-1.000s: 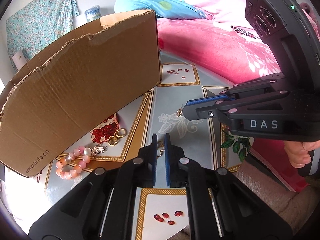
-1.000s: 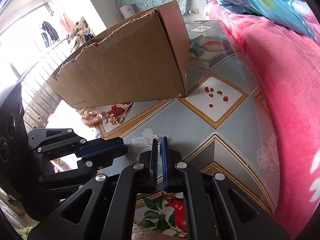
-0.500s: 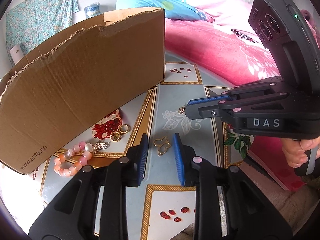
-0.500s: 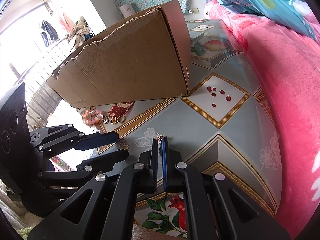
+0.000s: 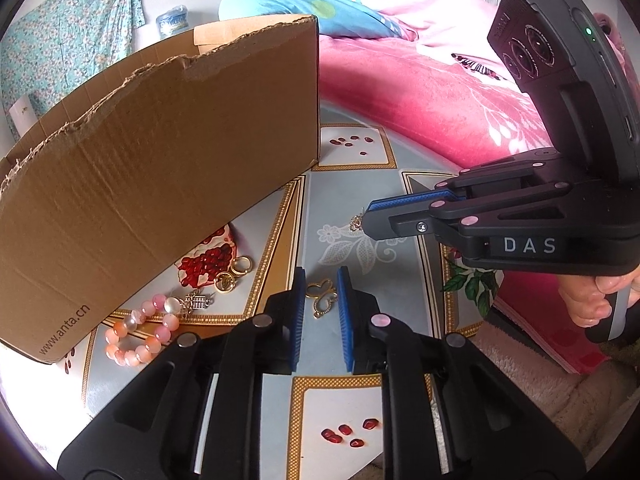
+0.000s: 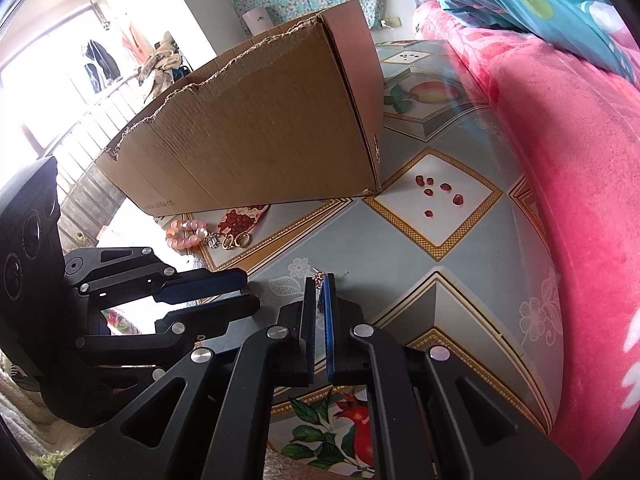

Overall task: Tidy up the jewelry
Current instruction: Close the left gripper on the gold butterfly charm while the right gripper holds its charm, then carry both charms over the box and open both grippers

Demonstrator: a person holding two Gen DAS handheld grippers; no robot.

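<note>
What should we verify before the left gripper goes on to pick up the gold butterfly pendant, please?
1. Gold butterfly pendant lies between the left gripper fingers: ok.
2. Left jaws closing, pads not yet pressing the pendant: not ok.
3. Right gripper shut on a small silver piece: ok.
4. Right gripper clear of the left one's path: ok, it sits apart.
5. Cardboard box open at the top for dropping in: ok.
6. Pink bead bracelet and gold rings clear of the left fingers: ok.
</note>
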